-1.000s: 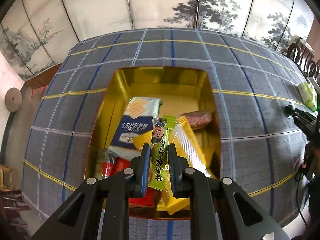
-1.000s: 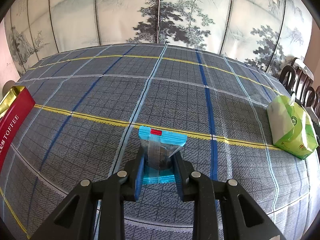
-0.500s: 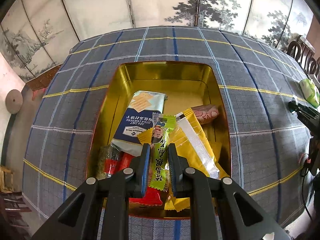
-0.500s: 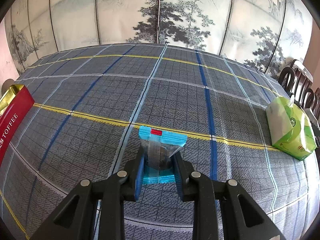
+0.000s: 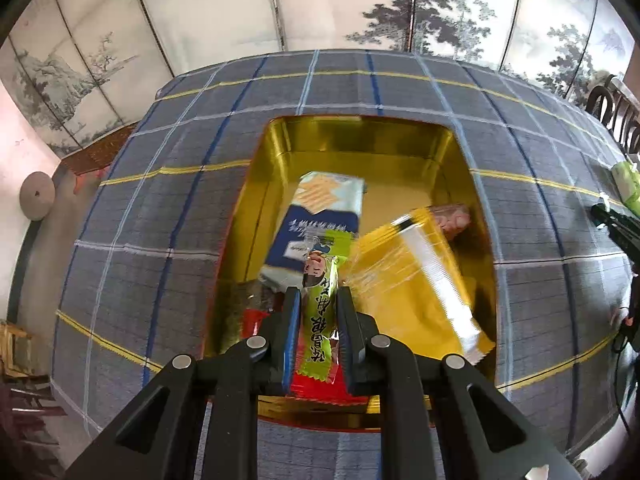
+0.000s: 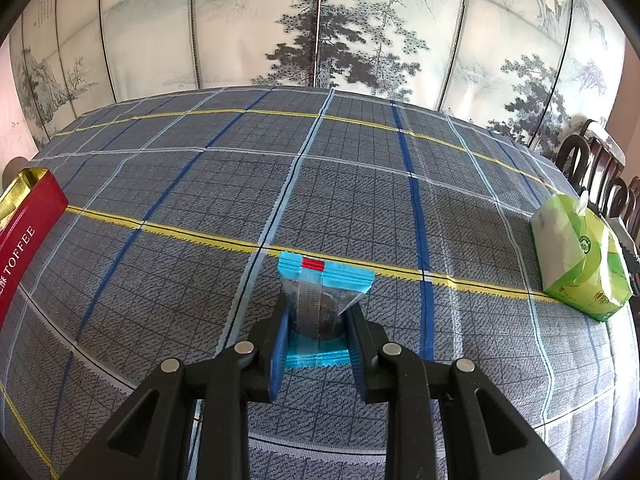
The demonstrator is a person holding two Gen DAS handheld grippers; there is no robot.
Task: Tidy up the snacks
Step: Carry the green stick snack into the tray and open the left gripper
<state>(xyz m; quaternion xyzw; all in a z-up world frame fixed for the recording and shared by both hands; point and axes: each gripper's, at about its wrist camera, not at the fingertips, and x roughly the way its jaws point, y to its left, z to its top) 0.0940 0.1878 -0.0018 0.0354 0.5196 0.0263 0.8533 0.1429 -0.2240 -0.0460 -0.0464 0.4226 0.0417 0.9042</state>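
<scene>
the left gripper (image 5: 318, 312) was closed on a slim green foil snack stick with printed characters (image 5: 319, 312), the pads pinching it at mid-length, its upper end free above the jaws. it hung over the open gold-lined rectangular tin (image 5: 276, 148), above the near end of the pile: a blue and white cracker packet (image 5: 316, 216), a large yellow foil bag (image 5: 416, 280) tilted against the right wall, a pink wrapped piece (image 5: 452, 216) behind it, and red wrappers (image 5: 256, 322) beneath the jaws.

the right gripper (image 6: 318, 320) was closed on a clear sachet with light blue sealed ends and a dark filling (image 6: 320, 304), held low over the grey plaid tablecloth (image 6: 360, 200), well apart from the tin, whose red side (image 6: 28, 224) showed at far left. a green tissue pack (image 6: 580, 256) lay to the right.

judgement: the step in hand was depositing the stick. it would be done well by lowering into the bare floor beyond the cracker packet before releasing, as the yellow bag sat loosely and could be knocked over the rim.
</scene>
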